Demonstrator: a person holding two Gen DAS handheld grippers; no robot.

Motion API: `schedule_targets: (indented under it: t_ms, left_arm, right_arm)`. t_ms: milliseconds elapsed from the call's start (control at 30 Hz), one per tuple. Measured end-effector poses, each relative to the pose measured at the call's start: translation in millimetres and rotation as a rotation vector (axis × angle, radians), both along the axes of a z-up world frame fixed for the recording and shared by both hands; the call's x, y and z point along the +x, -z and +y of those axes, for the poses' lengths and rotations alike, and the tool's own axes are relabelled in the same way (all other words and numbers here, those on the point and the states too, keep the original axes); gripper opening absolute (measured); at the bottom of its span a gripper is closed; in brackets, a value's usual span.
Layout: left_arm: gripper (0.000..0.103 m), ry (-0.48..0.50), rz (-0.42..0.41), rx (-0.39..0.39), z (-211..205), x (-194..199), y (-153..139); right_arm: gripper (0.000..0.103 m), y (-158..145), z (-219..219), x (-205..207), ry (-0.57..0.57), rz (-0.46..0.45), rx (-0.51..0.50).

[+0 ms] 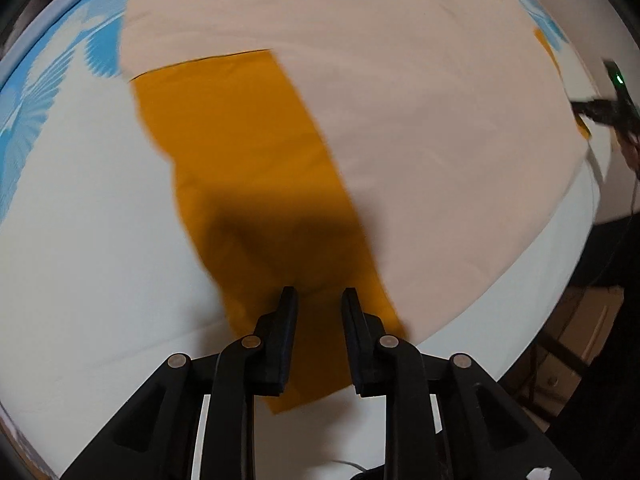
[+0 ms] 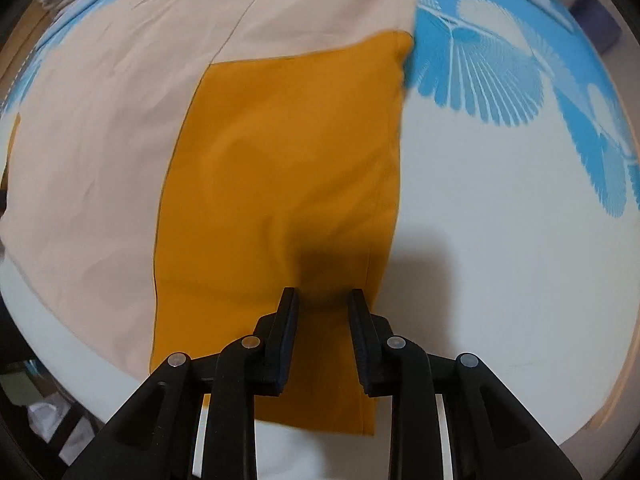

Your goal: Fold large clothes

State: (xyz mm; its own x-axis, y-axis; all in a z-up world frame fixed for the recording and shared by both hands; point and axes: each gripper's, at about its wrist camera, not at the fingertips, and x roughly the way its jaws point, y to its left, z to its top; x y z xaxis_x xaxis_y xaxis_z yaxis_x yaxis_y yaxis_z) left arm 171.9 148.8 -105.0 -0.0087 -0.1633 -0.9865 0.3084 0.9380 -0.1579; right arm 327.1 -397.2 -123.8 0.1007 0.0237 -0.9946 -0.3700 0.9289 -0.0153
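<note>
1. A large garment [image 1: 420, 128] of pale beige cloth lies spread flat on a white sheet [image 1: 92, 248] with a blue leaf print toward its far edge.

2. A mustard sleeve [image 1: 248, 176] joins the beige body along a straight seam. In the left wrist view its long axis runs from that seam at upper left down toward the lower centre, slanting rightward, and its free end points toward the camera and lies under the gripper.

3. In the right wrist view a second mustard sleeve [image 2: 280, 184] runs almost straight up and down the picture, its seam far from the camera and its cuff end near it. Its right edge lies along the bare white sheet [image 2: 500, 280].

4. The left gripper [image 1: 319, 294] hangs over the lower part of its sleeve. Its fingers [image 1: 286, 320] stand apart with mustard cloth showing in the gap; the pads do not press on it.

5. The right gripper [image 2: 323, 295] is above the near right part of its sleeve, fingers [image 2: 286, 320] also parted, cloth visible between them and unpinched.

6. At the right edge of the left wrist view, the other gripper shows blurred, near a bit of mustard cloth [image 1: 550, 50].
</note>
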Motion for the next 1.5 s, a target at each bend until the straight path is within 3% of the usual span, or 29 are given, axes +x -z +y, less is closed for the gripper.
schedule_targets:
  t_ms: [133,233,367,533,667,767,867,967,1200,1233,1367,1433,1500]
  left_arm:
    - [0.021,0.031,-0.008,0.109,-5.4,-9.4,6.6]
    - [0.021,0.013,-0.087,0.187,-9.0,-14.3,-13.0]
    - [0.021,-0.042,-0.286,0.271,-15.0,-21.9,-62.9]
    - [0.022,-0.212,-0.450,0.236,-27.4,-49.2,-115.8]
    - [0.022,-0.336,-0.533,0.211,-30.9,-70.3,-137.8]
    - [0.022,-0.414,-0.568,0.196,-40.7,-84.2,-147.5]
    - [0.022,-0.537,-0.608,0.124,-26.4,-92.9,-144.2]
    - [0.009,-0.595,-0.620,0.096,-31.0,-118.2,-124.3]
    - [0.007,-0.635,-0.508,0.017,-42.2,-136.3,-70.0]
    - [0.007,-0.644,-0.497,0.003,-41.3,-136.5,-67.3]
    - [0.007,-0.679,-0.462,-0.066,-33.1,-134.3,-56.6]
    - [0.007,-0.697,-0.441,-0.074,-29.3,-131.8,-50.3]
    - [0.007,-0.715,-0.425,-0.099,-26.5,-129.8,-45.0]
  right_arm:
    - [0.028,7.2,-13.5,-6.8,0.025,0.031,-0.048]
    - [0.028,-2.7,-14.0,-8.9,0.038,0.005,-0.080]
    - [0.028,-54.6,-15.5,-6.2,0.134,-0.187,-0.137]
    - [0.030,-155.4,2.2,-32.8,0.261,-0.478,0.036]
    - [0.030,-186.0,48.8,-68.9,0.226,-0.591,0.129]
    - [0.030,-181.1,86.3,-109.4,0.196,-0.613,0.181]
    - [0.030,-156.1,128.6,-138.7,0.158,-0.577,0.185]
    - [0.030,-124.8,154.2,-155.5,0.091,-0.546,0.156]
    - [0.030,-78.6,196.0,-159.3,-0.010,-0.578,0.116]
    - [0.030,-70.6,199.0,-155.7,-0.011,-0.557,0.109]
    - [0.030,-14.3,207.9,-134.4,-0.015,-0.333,-0.018]
    - [0.030,-13.1,204.9,-130.9,0.026,-0.330,-0.015]
    - [0.030,-32.1,203.4,-129.4,0.043,-0.386,0.046]
